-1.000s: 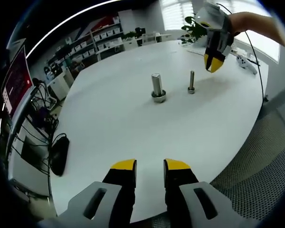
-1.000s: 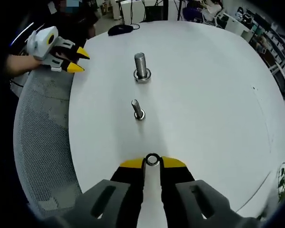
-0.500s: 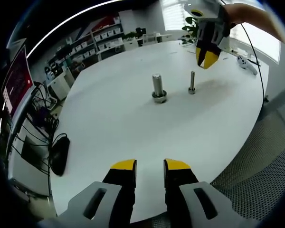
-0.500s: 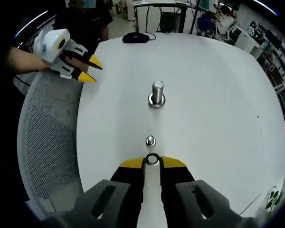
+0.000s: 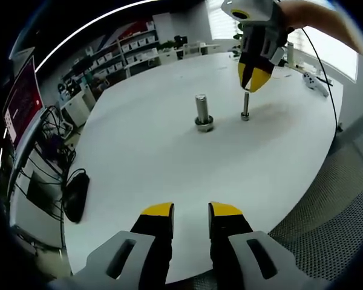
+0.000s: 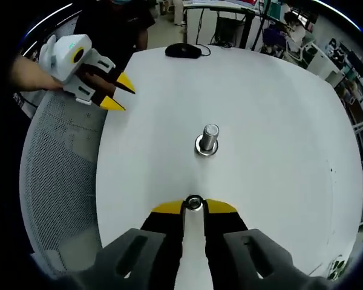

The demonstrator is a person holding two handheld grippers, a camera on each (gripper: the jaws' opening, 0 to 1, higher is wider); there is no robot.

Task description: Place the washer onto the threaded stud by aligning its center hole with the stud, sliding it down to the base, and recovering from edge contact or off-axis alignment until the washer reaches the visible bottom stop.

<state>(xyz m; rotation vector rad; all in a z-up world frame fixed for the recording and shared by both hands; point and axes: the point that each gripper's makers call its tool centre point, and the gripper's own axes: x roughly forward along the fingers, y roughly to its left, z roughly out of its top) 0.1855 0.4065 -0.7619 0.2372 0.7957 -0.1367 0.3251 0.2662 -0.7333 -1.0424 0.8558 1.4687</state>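
Note:
On the white round table (image 5: pixel 139 157) stand a thin threaded stud (image 5: pixel 245 106) and a thicker bolt (image 5: pixel 201 112) with a washer at its base. In the left gripper view, the right gripper (image 5: pixel 254 77) hangs right over the top of the thin stud. It is shut on a small steel washer (image 6: pixel 194 203), held flat between its yellow tips, and the thin stud is hidden under them. The thick bolt (image 6: pixel 208 139) stands just beyond. My left gripper (image 5: pixel 191 211) hovers open and empty near the table edge, and the left gripper (image 6: pixel 113 92) appears at the upper left in the right gripper view.
A black mouse (image 6: pixel 182 51) lies at the table's far side, the same mouse (image 5: pixel 75 196) being at the left. A mesh chair (image 6: pixel 60 181) stands beside the table edge. A white controller (image 5: pixel 314 81) lies near the right rim. Shelves and desks stand around.
The right gripper has carried the washer forward, from short of the thin stud to directly above it. The left gripper has stayed in place.

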